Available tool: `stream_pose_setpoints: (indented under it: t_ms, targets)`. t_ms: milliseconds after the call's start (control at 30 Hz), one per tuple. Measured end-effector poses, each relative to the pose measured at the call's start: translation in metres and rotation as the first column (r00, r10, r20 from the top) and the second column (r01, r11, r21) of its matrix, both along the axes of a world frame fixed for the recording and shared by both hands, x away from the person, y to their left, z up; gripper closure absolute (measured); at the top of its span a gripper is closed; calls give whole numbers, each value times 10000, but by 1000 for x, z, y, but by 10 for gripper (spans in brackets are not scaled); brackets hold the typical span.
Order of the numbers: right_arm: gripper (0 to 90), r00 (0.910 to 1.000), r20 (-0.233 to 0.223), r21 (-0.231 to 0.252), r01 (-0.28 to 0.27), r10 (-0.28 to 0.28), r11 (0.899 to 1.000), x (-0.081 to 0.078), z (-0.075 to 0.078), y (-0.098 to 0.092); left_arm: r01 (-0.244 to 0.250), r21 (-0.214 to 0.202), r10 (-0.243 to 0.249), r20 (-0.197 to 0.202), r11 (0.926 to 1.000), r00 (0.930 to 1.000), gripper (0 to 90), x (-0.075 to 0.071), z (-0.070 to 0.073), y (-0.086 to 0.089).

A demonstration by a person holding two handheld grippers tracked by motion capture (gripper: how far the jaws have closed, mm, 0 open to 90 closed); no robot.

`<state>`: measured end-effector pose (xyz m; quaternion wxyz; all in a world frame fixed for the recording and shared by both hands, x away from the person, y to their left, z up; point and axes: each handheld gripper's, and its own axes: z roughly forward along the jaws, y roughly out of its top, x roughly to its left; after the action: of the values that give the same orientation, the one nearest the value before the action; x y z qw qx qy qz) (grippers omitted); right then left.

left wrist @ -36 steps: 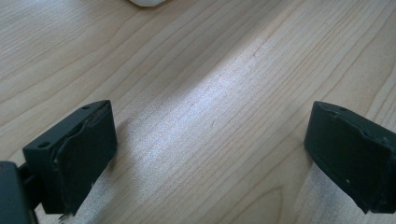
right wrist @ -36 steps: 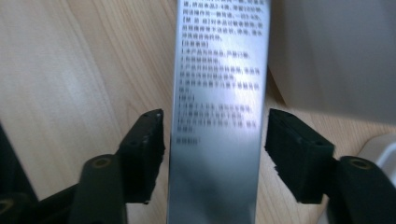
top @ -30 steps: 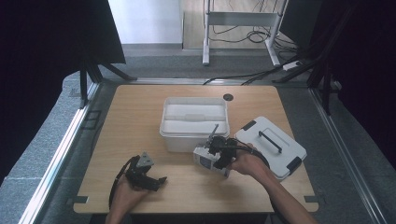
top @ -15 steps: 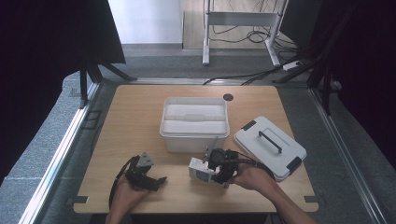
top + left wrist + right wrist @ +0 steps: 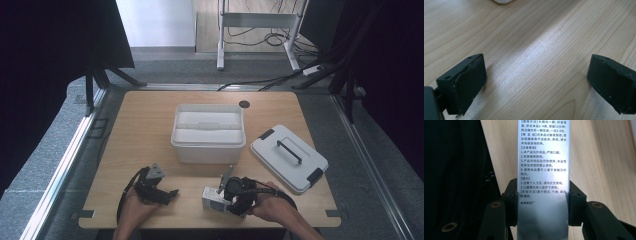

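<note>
Dark curtains hemmed a pale wooden worktop (image 5: 150, 130) where a person sat with a tool in each hand. At the near edge, the right tool (image 5: 227, 197) had its jaws clamped on the two long sides of a small white box (image 5: 212, 199) printed with Chinese instructions; in the right gripper view that box (image 5: 542, 170) stood straight up between the black pads, the wood showing behind it. An open white bin (image 5: 208, 131) sat mid-worktop, its lid (image 5: 289, 158) with a dark handle lying apart to the right, flat on the wood. The left tool (image 5: 162, 194) rested low near the front left, jaws spread wide with nothing but bare wood between them, as the left gripper view made plain.

By the look of it, the step in hand was the carrying of the box, held near the front edge and well short of the bin. What came next probably called for a firm grip and a clean lift, with enough height to clear the bin's near wall if the box was bound there.
</note>
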<state>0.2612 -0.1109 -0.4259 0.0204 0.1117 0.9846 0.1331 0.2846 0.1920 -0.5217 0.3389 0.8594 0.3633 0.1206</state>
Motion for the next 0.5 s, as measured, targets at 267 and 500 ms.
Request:
stream_pose_setpoints:
  t_ms: [267, 500]
  targets:
    - [447, 9999, 116, 373, 19, -23, 9993, 2, 7, -3, -1, -2, 1, -2, 10000, 10000, 22, 0, 0, 0]
    - [428, 10000, -73, 677, 43, -38, 9977, 8, 29, -4, -4, 0, 4, 0, 10000, 10000, 22, 0, 0, 0]
